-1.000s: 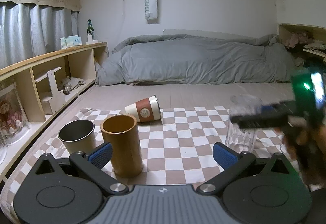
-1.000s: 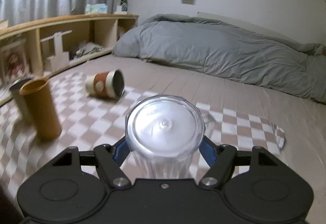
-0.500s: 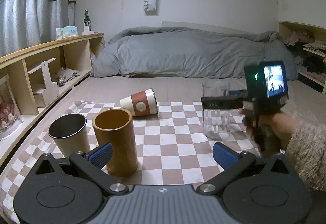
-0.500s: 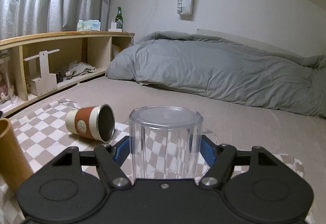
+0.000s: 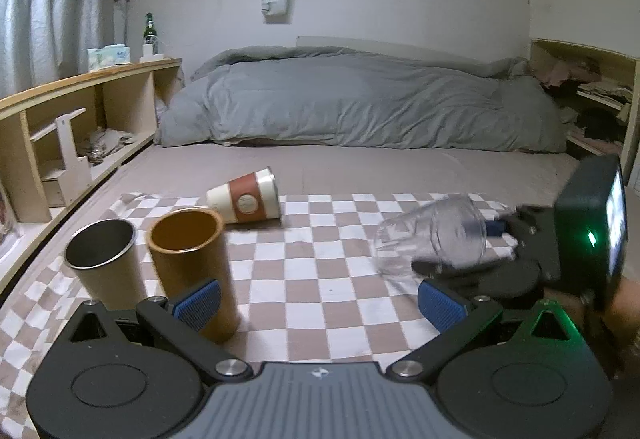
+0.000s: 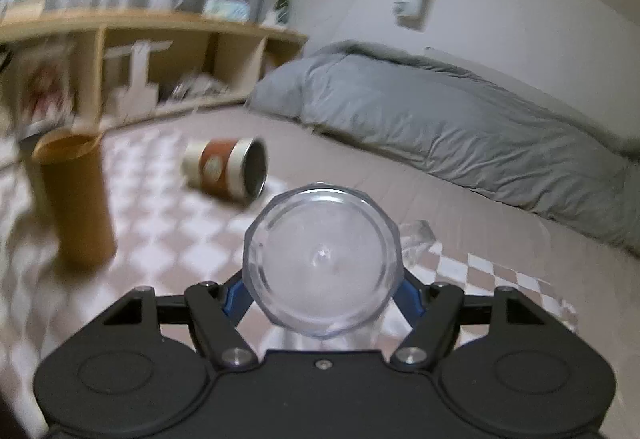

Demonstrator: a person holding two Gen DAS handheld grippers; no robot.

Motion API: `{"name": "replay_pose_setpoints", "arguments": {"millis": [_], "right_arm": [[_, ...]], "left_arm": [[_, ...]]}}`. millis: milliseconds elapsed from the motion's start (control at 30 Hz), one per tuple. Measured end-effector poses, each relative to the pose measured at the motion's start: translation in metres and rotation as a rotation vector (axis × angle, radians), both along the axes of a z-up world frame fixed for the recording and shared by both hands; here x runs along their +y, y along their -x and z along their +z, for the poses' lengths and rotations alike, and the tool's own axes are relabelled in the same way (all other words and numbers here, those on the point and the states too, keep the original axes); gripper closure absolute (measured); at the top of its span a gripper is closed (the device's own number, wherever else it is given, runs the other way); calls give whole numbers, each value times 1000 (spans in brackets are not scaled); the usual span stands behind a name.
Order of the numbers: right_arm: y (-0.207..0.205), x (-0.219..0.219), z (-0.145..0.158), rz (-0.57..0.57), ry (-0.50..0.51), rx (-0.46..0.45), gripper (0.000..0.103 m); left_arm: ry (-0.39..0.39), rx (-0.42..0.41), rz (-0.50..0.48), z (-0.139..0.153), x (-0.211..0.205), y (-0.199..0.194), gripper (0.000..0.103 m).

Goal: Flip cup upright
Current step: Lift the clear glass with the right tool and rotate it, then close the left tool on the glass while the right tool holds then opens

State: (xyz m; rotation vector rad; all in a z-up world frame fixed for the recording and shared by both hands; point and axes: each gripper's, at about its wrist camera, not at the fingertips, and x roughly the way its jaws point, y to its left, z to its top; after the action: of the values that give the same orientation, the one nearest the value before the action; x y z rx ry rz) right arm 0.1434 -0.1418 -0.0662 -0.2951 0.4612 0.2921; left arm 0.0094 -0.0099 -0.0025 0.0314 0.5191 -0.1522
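Note:
My right gripper [image 6: 322,297] is shut on a clear plastic cup [image 6: 322,263]. The cup is tipped on its side above the checkered cloth [image 5: 320,279], its base toward the right wrist camera. In the left wrist view the same cup [image 5: 436,239] lies tilted in the right gripper [image 5: 496,231], at the right over the cloth. My left gripper [image 5: 320,301] is open and empty, low at the near edge of the cloth. A white and red-brown paper-style cup [image 5: 246,201] lies on its side at the far edge of the cloth.
An orange-brown tumbler [image 5: 190,263] and a steel cup [image 5: 102,261] stand upright at the left of the cloth. A wooden shelf [image 5: 80,119] runs along the left. A grey duvet [image 5: 360,107] lies at the back.
The right gripper has turned the clear cup from upside down on the cloth to lying tilted on its side in the air, and has shifted right. The left gripper stayed open.

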Motion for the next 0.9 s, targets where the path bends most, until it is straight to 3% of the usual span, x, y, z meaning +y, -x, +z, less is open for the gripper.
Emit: {"name": "replay_pose_setpoints", "arguments": {"millis": [433,500,600,767,900], "right_arm": [[18,-26,-40,-3,30,254,31],[19,-29,-42,-1,29,270,29],[23,-33,-35,10,29,260,19],[36,-41,-21,20,60,266,19],[48,-47,-11,25,77,260,20]], "left_arm": [[147,134,-95,-13,-32,-54,1],[206,189,-97,-17,-36,-72,1],[322,297,-87,-28,-39,-101,1],[519,488,-50,-57,-43,-148,6],[646,579,-17,-76,-46,-172,7]]}}
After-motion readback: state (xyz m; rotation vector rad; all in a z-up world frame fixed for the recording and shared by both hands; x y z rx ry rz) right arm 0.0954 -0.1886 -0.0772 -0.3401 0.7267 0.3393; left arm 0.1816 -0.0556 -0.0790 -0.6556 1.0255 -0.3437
